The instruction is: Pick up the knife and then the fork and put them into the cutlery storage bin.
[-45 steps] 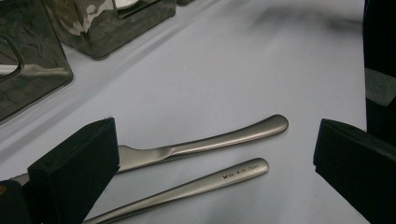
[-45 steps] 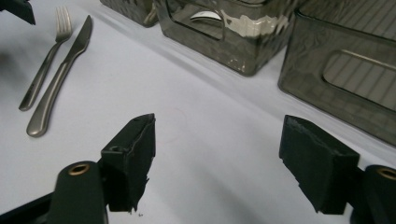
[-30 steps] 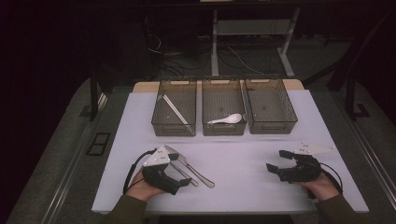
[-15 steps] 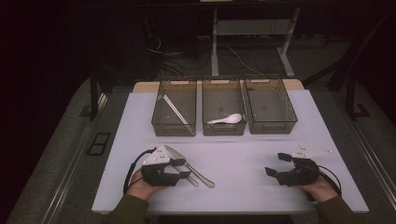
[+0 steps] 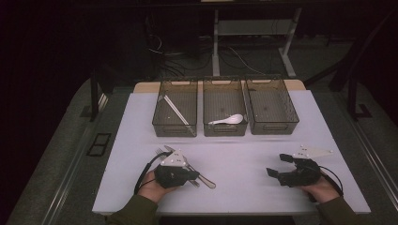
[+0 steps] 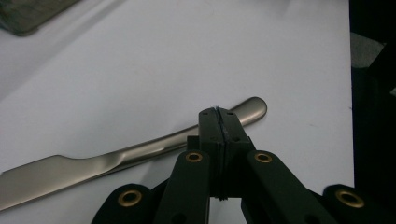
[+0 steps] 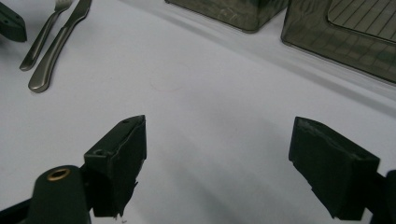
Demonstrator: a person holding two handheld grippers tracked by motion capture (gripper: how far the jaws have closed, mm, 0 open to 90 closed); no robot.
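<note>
right hand-held gripper shifted slightly left

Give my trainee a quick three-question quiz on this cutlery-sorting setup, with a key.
1. True or false: the left gripper has its jaws spread wide.
2. Which bin holds the white spoon: A left, B middle, C right?
3. What lies beside the knife on the table?

Key
1. False: its jaws are pressed together above the knife handle; the right gripper is the open one.
2. B, the middle bin.
3. A fork.
</note>
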